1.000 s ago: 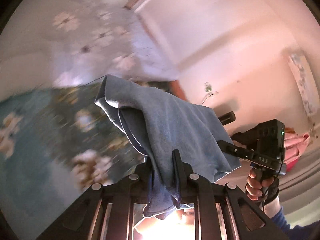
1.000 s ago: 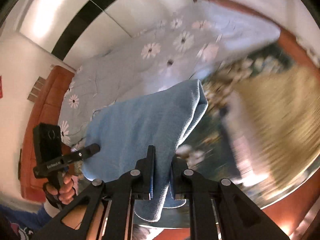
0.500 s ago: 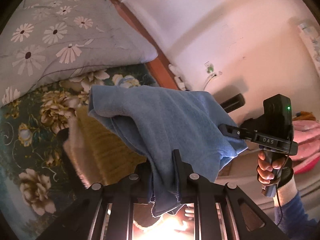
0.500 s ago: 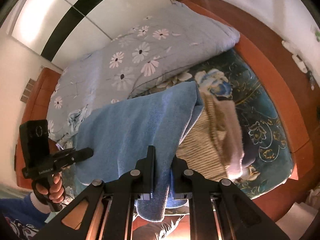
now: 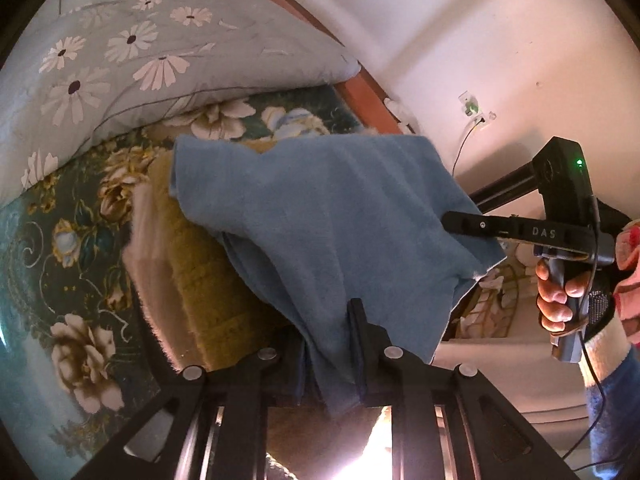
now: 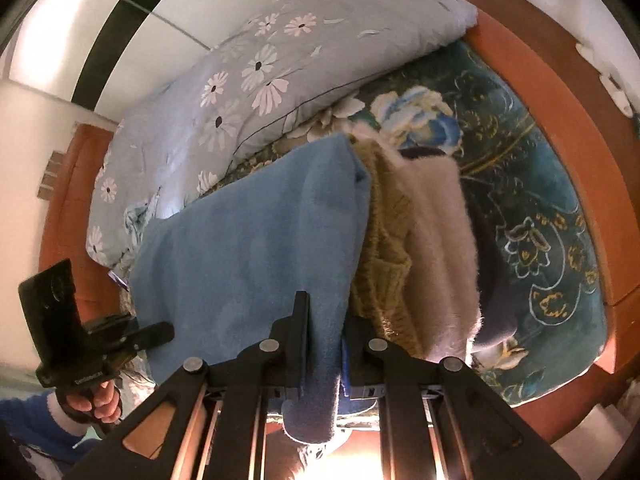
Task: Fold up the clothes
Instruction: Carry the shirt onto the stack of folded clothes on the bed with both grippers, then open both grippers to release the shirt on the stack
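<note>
A folded blue fleece garment (image 5: pixel 328 216) hangs between my two grippers above the bed. My left gripper (image 5: pixel 328 320) is shut on one end of it, and my right gripper (image 6: pixel 324 312) is shut on the other end (image 6: pixel 256 248). Under the blue garment lies a stack of folded clothes: a mustard knit sweater (image 6: pixel 380 248), a fuzzy pale pink one (image 6: pixel 440 240) and a dark one (image 6: pixel 492 280) at the bottom. The stack also shows in the left wrist view (image 5: pixel 200 272). Each view shows the other gripper in a hand, at the garment's far side.
The bed has a teal floral blanket (image 6: pixel 532 184) and a grey daisy-print duvet (image 6: pixel 288 48) rolled up at the back. An orange wooden bed frame (image 6: pixel 560 80) runs along a white wall. Pink clothes (image 5: pixel 628 248) lie at the right edge.
Both grippers have carried the blue garment across the bed to above the stack of folded clothes and lowered it closer. Both stay shut on it.
</note>
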A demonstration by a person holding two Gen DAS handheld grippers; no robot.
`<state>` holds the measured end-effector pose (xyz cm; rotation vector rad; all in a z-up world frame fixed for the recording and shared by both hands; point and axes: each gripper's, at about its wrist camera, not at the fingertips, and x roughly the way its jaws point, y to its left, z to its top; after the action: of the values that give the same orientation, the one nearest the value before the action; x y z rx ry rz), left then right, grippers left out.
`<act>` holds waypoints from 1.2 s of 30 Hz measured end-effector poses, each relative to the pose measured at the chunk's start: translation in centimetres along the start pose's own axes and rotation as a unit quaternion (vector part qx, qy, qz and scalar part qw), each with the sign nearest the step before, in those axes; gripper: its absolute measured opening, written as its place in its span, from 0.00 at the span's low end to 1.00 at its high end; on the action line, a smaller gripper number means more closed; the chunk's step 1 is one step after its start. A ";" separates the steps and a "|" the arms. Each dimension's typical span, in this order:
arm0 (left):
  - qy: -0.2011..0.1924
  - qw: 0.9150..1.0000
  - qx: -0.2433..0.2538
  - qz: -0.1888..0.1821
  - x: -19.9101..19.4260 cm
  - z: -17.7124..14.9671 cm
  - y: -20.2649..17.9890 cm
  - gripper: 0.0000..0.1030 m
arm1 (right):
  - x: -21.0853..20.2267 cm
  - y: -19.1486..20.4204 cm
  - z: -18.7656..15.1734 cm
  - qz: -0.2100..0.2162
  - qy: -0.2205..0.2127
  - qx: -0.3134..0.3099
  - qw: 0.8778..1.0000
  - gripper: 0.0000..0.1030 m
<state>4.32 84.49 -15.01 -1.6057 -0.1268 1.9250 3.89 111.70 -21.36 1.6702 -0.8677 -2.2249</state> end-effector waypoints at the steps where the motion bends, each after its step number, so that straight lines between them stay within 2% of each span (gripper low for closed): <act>1: 0.003 1.000 -0.002 0.000 0.2 0.0 0.1 0.21 | 0.1 -0.2 0.0 0.001 0.000 0.004 1.000 0.13; 6: 0.018 1.000 -0.001 0.002 -0.2 0.2 -0.3 0.23 | 0.1 -0.3 -0.3 -0.002 0.002 0.008 1.000 0.14; 9: 0.032 0.999 0.002 0.013 -1.2 0.3 -0.5 0.28 | -0.5 0.3 -0.5 -0.008 0.000 -0.006 1.000 0.15; 11: 0.026 0.999 0.006 0.024 -2.4 0.4 -0.5 0.32 | -1.3 0.7 -0.8 -0.024 -0.011 -0.009 1.000 0.18; 13: 0.008 0.999 0.016 0.051 -4.2 0.6 -0.5 0.39 | -2.3 1.0 -1.1 -0.039 -0.026 -0.008 0.999 0.21; 15: -0.021 0.995 0.032 0.089 -6.1 0.8 -1.0 0.41 | -3.9 1.7 -1.7 -0.057 -0.051 -0.011 0.997 0.23; 19: -0.055 0.990 0.069 0.110 -7.2 2.0 -3.1 0.47 | -6.0 4.6 -3.1 -0.087 -0.102 -0.031 0.991 0.28; 22: -0.059 0.988 0.103 0.100 -6.3 2.9 -5.2 0.47 | -5.1 7.0 -4.3 -0.082 -0.111 -0.053 0.989 0.30; 26: -0.048 0.983 0.130 0.117 -4.0 3.3 -6.3 0.47 | -2.2 8.0 -5.0 -0.095 -0.091 -0.060 0.990 0.30; 31: -0.023 0.984 0.118 0.131 -1.6 3.1 -5.0 0.47 | -1.1 6.5 -5.9 -0.122 -0.091 -0.037 0.988 0.30; 36: -0.003 0.984 0.115 0.139 0.3 2.7 -4.2 0.47 | -0.2 5.3 -6.1 -0.115 -0.090 -0.018 0.989 0.30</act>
<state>3.47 88.79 -12.67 -1.5250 0.3235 2.0633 8.79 105.61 -19.22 1.6474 -0.6992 -2.5623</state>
